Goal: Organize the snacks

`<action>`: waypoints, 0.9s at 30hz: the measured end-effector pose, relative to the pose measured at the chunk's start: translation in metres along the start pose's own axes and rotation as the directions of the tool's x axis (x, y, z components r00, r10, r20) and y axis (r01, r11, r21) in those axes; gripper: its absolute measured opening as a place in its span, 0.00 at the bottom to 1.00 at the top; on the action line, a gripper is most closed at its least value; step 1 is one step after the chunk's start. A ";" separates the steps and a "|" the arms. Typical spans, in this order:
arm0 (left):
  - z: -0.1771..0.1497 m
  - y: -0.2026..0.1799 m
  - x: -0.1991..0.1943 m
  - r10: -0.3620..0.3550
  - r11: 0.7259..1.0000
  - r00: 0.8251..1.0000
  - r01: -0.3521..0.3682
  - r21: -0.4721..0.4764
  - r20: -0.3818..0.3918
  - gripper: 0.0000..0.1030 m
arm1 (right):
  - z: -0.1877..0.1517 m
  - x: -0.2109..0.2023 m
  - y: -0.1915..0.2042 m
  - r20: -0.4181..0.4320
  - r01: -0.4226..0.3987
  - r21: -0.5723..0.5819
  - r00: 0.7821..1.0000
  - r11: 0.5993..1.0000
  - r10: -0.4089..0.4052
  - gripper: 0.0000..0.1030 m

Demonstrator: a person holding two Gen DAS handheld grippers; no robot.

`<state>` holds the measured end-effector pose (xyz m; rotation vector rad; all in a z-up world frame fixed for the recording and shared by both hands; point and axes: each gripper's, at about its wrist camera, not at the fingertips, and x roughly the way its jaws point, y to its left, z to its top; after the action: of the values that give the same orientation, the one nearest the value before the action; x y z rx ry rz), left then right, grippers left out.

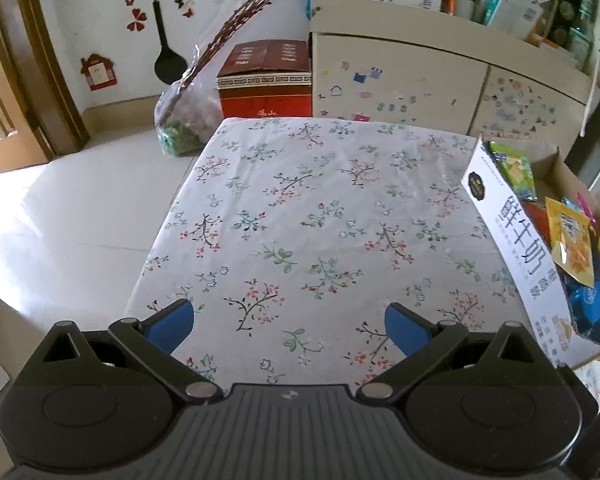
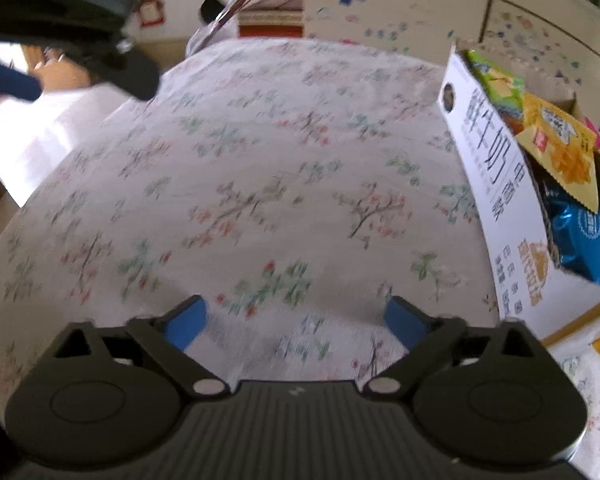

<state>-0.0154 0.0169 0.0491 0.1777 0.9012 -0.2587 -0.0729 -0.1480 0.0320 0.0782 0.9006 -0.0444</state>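
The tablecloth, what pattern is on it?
The tablecloth is white with small flower sprigs, red, green and blue. Left wrist view shows it best.

Snack packets, green (image 1: 514, 170), yellow (image 1: 571, 246) and blue (image 1: 590, 304), stand crammed upright in the open white box (image 1: 518, 240) at three o'clock.

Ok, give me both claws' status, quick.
Left claw: open, holding nothing, over the floral tablecloth.
Right claw: open, holding nothing.

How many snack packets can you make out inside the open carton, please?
3 clearly: a green packet at the far end of the carton, a yellow packet mid-box, and a blue packet nearest. Orange and pink edges suggest more hidden.
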 end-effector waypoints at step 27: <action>0.005 0.011 0.016 0.020 0.998 0.999 -0.022 -0.055 -0.028 1.00 | 0.027 0.046 0.001 0.237 -0.072 -0.102 0.967 0.992 0.094 1.00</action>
<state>0.0011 0.0233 0.0396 0.1399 0.9322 -0.2121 -0.0230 -0.1496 0.0132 0.0228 0.6535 0.0654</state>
